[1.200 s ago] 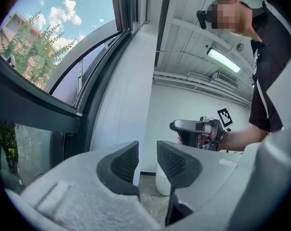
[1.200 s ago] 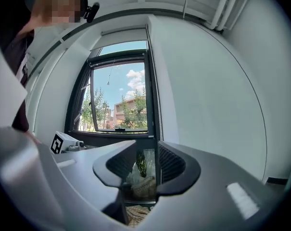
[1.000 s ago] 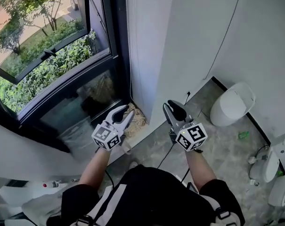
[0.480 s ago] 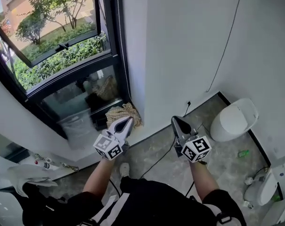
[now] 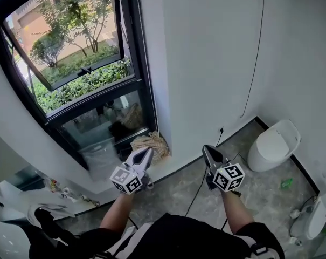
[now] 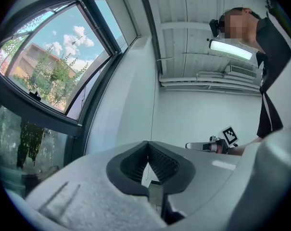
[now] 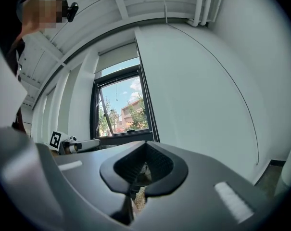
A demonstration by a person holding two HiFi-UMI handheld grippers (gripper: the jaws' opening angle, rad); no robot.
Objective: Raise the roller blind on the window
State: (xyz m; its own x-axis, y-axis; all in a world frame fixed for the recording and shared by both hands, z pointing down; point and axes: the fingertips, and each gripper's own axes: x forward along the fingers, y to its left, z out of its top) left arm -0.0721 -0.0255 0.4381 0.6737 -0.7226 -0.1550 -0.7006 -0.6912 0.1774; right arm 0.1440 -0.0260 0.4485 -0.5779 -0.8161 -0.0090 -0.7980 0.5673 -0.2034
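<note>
Head view: both claws shut, empty

Shows left gripper (image 5: 145,153) pinched together on nothing; right gripper (image 5: 209,150) likewise, jaws just closing the last bit, nothing between them. Puts a straw-coloured bundle (image 5: 150,143) just beyond the left claw, the window (image 5: 71,63) ahead and above both, the roller blind (image 7: 117,57) higher still, across the window's top only.

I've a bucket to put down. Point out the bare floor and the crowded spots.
Bare floor lies along the white wall, between the tan bundle and the toilet, though a black cable crosses it. Crowded: under the window, with that bundle and a clear bin, and by the white fixtures.
</note>
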